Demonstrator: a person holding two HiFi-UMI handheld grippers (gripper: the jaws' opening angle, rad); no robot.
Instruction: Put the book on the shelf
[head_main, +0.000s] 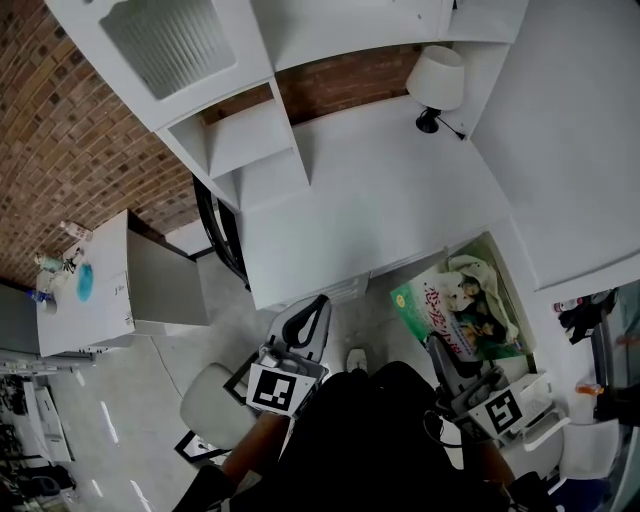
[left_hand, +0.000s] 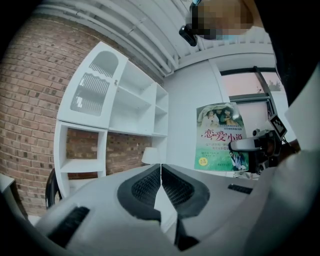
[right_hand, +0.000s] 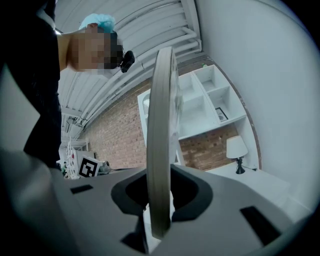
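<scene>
Lamp (head_main: 437, 85) at far right corner of tabletop (head_main: 380, 210); shelf (head_main: 250, 150) standing along its left end. Off near right edge, book (head_main: 465, 305) edge-on between fingers (right_hand: 192, 194) of right gripper (head_main: 438, 352); left gripper (head_main: 316, 308) to its left, before the near edge.

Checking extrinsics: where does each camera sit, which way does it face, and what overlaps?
Head view: on the person's head, looking steeply down at the desk and shelf; shows forearms, left gripper, right gripper.
Left gripper view: on the left gripper, along its shut, empty jaws toward shelf and book; torso at right.
Right gripper view: on the right gripper, along jaws shut on the book, toward shelf and lamp; torso at left.
Shared: all three show shelf and book.
</scene>
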